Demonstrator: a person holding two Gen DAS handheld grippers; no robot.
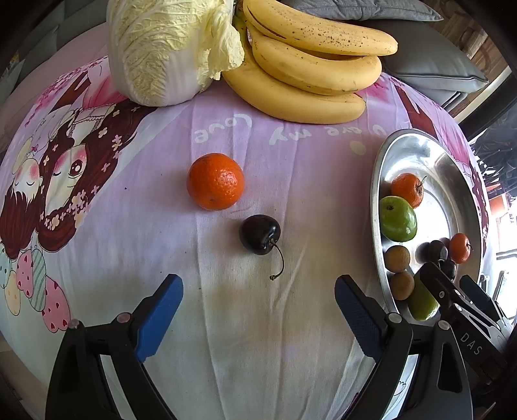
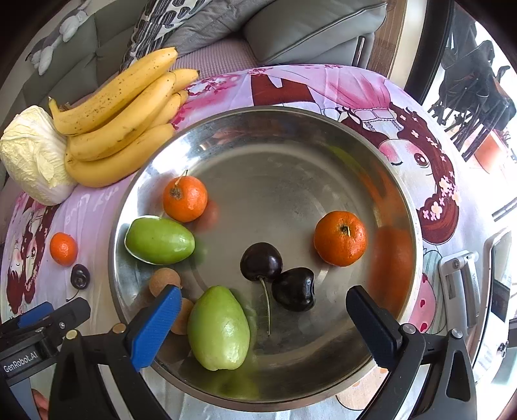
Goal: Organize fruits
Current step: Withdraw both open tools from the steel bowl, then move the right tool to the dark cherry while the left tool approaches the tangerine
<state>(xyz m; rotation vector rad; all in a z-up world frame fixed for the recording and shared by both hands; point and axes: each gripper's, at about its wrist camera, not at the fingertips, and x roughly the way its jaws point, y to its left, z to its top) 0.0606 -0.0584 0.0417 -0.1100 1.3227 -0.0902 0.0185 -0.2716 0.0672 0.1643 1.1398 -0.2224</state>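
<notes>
A: Left tongs (image 1: 258, 310) are spread wide over the table (image 1: 258, 339), nothing between the blue pads. Just ahead of them lies a dark cherry (image 1: 260, 235), stem curling toward the tongs.

B: And the tangerine (image 1: 215, 181)?

A: Just beyond the cherry, a touch to the left, close by it but not touching. Both are loose on the pink cloth (image 1: 290, 155).

B: What's the right one doing?

A: Right tongs (image 2: 263, 310) hang over the steel bowl (image 2: 290, 135), also wide open, holding nothing. Below them sit two cherries (image 2: 261, 261), touching each other, one stem running toward the camera.

B: What else is in there?

A: Two tangerines, one at the left (image 2: 184, 198), one at the right (image 2: 340, 238). Two green fruits, one (image 2: 160, 240) by the left wall, one (image 2: 218, 328) at the near rim beside the left pad. Two small brown round fruits (image 2: 164, 281) partly behind that pad.

B: The far end?

A: Bananas (image 1: 307, 71) and a cabbage (image 1: 168, 48), side by side and touching, beyond the bowl's left edge. Grey cushions (image 2: 310, 29) behind the table.
</notes>
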